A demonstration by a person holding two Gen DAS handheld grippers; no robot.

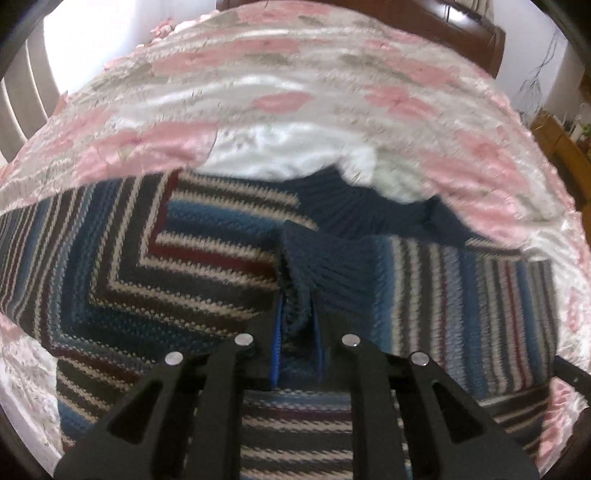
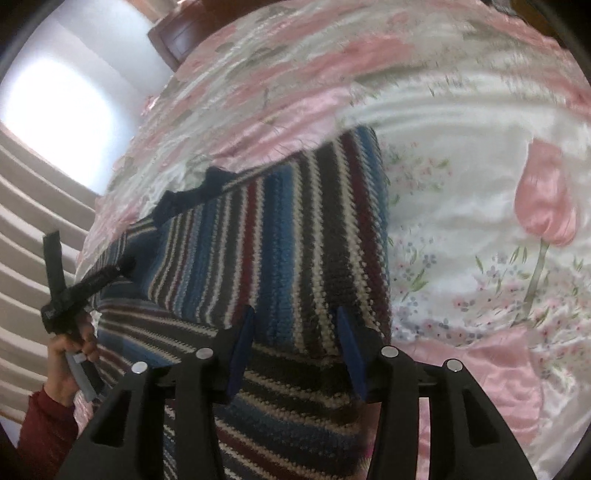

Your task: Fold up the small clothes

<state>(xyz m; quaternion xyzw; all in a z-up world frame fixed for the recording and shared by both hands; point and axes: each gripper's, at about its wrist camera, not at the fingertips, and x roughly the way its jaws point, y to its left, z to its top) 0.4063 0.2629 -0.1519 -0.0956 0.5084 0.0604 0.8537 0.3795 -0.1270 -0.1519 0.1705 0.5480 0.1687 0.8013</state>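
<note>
Sweater (image 1: 207, 258), striped knit in blue, maroon, cream and dark grey, spread over the bed's floral pink-and-white cover (image 1: 280, 99). Left wrist view first: left tool (image 1: 297, 314) pinched nearly closed on the navy ribbed cuff (image 1: 325, 266), knit bunched up between the two blue pads (image 1: 277, 332). Sleeve (image 1: 461, 295) running off to the right of the cuff with stripes going up and down, body on the left with stripes meeting at an angle. Navy ribbed collar (image 1: 351, 199) just past the cuff, against a white patch of the cover. Dark wooden headboard (image 1: 461, 29) at the far end, pretty blurry.

Right wrist view: right tool (image 2: 297, 332) spread wide, hanging just above the sweater (image 2: 280, 236), nothing gripped, blue pads (image 2: 242, 347) well apart with striped knit showing between them. Folded edge of the sweater along the right, big pink tulip print (image 2: 546, 206) on the cover (image 2: 461, 147) beside it. Far left, a hand (image 2: 70, 354) in a maroon sleeve (image 2: 44, 428) holding the other tool's handle, reaching to the sweater's far side. Bright window (image 2: 59, 122) behind.
</note>
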